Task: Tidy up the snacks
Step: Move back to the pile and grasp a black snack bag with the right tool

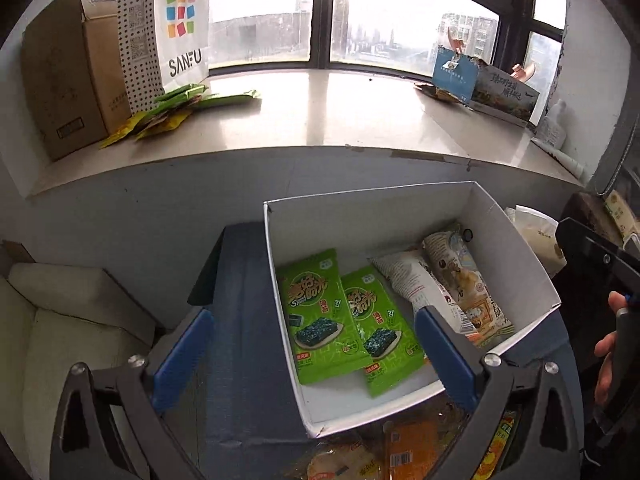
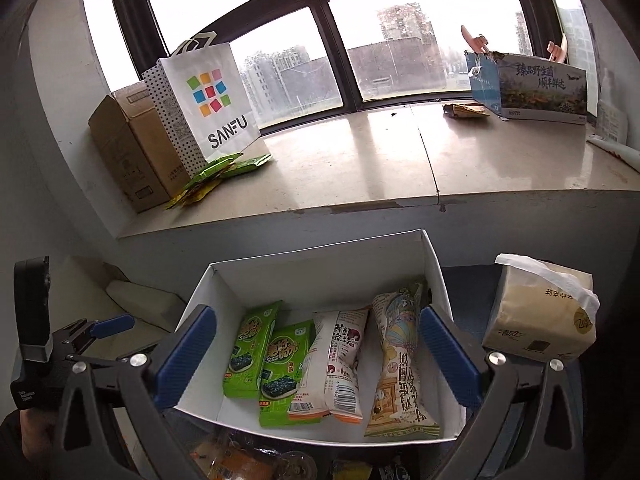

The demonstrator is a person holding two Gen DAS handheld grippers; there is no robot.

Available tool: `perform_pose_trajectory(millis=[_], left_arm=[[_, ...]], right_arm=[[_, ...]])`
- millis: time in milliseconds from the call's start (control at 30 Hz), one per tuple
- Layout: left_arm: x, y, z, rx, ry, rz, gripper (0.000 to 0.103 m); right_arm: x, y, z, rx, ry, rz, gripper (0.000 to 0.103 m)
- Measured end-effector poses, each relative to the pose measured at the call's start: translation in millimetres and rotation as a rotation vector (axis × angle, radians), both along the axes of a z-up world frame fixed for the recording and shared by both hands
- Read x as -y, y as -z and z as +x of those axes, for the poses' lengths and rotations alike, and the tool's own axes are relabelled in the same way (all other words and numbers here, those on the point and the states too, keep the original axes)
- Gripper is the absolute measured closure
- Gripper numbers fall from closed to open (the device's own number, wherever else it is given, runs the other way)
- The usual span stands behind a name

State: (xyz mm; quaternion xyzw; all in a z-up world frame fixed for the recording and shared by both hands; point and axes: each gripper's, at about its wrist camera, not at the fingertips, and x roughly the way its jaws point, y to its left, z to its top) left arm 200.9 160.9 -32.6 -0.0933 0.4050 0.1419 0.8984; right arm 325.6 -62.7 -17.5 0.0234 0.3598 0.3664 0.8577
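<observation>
A white open box [image 1: 520, 252] [image 2: 200, 292] sits on a dark blue surface below the window sill. In it lie two green seaweed packs [image 1: 320, 320] [image 2: 256, 348], a white snack bag [image 1: 408, 280] [image 2: 340, 360] and a cream illustrated bag [image 1: 468, 280] [image 2: 400, 360]. My left gripper [image 1: 316, 352] is open and empty above the box's left wall. My right gripper [image 2: 316, 352] is open and empty above the box's front. Orange and yellow snack packs [image 1: 404, 448] [image 2: 236, 460] lie below the box's front edge.
The sill holds a cardboard box [image 1: 68, 80] [image 2: 132, 148], a SANFU paper bag [image 1: 176, 28] [image 2: 212, 108], loose green and yellow packets [image 1: 176, 108] [image 2: 216, 176] and a printed carton [image 1: 488, 84] [image 2: 536, 88]. A tissue pack [image 2: 540, 312] stands right of the white box. A white cushion [image 1: 60, 344] lies left.
</observation>
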Motion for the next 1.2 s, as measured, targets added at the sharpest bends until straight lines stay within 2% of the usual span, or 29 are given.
perform_pose_trajectory(millis=[233,367,567,667,833,933,1200], left_arm=[[33.2,-20.1,-66.8,0.128,0.069,0.016,0.0],[57.2,-18.8,-106.2,0.171,0.114,0.005,0.0],[91.9,2.4,-152.8,0.168,0.139,0.007,0.0],[112.1,24.1,-164.7,0.113,0.161,0.029,0.0],[133.3,56.5,-173.7,0.05,0.187,-0.025,0.0],[139.6,63.3,-173.0,0.039,0.193,-0.037,0.0],[141.5,59.5,-172.4,0.048,0.199,-0.036,0.0]], right_arm=[[28.9,-17.5,-72.5,0.161,-0.082,-0.023,0.0],[53.8,-13.5,-113.8,0.23,-0.113,-0.054,0.0],[98.7,11.0,-155.9,0.198,-0.13,-0.065,0.0],[119.2,24.7,-172.7,0.177,-0.111,-0.069,0.0],[138.8,49.5,-191.7,0.13,-0.099,-0.109,0.0],[139.2,59.3,-194.3,0.116,-0.106,-0.14,0.0],[119.6,76.8,-177.7,0.125,-0.118,-0.21,0.0]])
